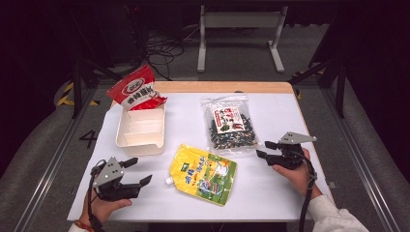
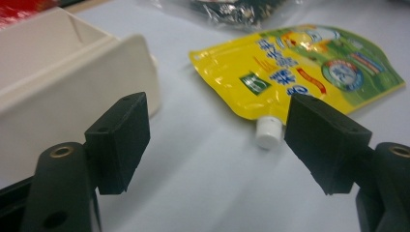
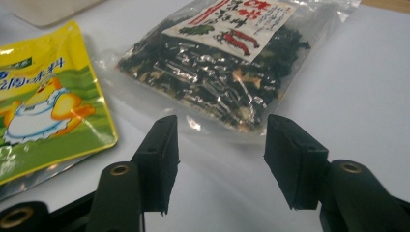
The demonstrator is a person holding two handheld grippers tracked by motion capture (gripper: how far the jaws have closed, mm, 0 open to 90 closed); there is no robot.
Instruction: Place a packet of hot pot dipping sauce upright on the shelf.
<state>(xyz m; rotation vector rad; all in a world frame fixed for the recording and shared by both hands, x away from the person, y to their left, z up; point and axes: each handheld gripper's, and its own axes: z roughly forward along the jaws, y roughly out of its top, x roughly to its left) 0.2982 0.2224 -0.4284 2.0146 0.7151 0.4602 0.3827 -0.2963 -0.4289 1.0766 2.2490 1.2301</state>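
The left gripper (image 1: 138, 171) hovers low over the white tabletop (image 1: 270, 193) with its blocky matte black jaws spread apart and nothing between them. In the left gripper view, its right jaw sits just beside the small white screw cap (image 2: 267, 132) of the yellow spout pouch (image 2: 295, 72), a flat, glossy pack with green and blue print that lies near the table's middle. To the other side stands the cream plastic tray (image 2: 72, 92), a smooth rectangular box with rounded corners and inner dividers.

The right gripper (image 1: 263, 149) also stands released, its jaws parted over bare tabletop, aimed at the near edge of the clear bag (image 3: 217, 72). That bag is crinkly, shiny film packed with dark dried bits, with a white and red label on top. A red and white packet (image 1: 135, 89) leans on the tray's far end.
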